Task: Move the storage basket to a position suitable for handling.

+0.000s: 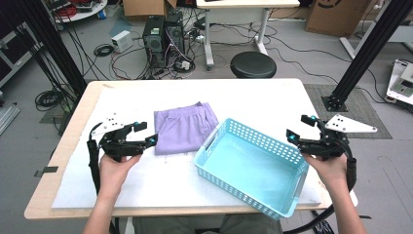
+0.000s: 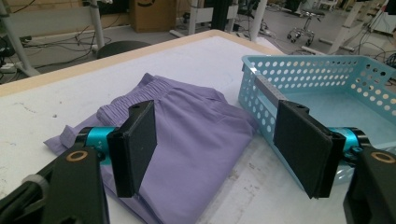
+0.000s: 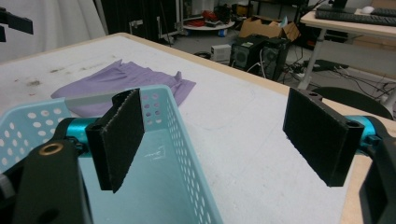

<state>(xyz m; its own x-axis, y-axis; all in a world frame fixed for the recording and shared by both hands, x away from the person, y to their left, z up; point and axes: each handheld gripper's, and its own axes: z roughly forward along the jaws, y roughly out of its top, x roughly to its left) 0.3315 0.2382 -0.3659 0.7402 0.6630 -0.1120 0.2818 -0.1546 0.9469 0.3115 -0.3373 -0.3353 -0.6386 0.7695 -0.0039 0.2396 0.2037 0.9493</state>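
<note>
A folded lilac garment [image 1: 184, 127] with an elastic waistband lies flat near the middle of the white table cover. To its right stands an empty light-blue perforated basket [image 1: 294, 155], one corner touching the cloth. My left gripper [image 1: 144, 133] hovers open just left of the garment, jaws wide with nothing between them; in its own view [image 2: 217, 149] the cloth [image 2: 196, 140] lies under the jaws and the basket [image 2: 308, 72] sits beyond. My right gripper [image 1: 301, 127] is open above the basket's far right corner; its own view [image 3: 224, 135] shows the basket rim [image 3: 184, 135] below its left jaw.
The table [image 1: 68, 141] has a wooden edge around the white cover. A black stool [image 1: 253, 65], computer towers [image 1: 163, 39] and loose cables stand on the floor behind. Black frame posts [image 1: 370, 48] rise at both sides.
</note>
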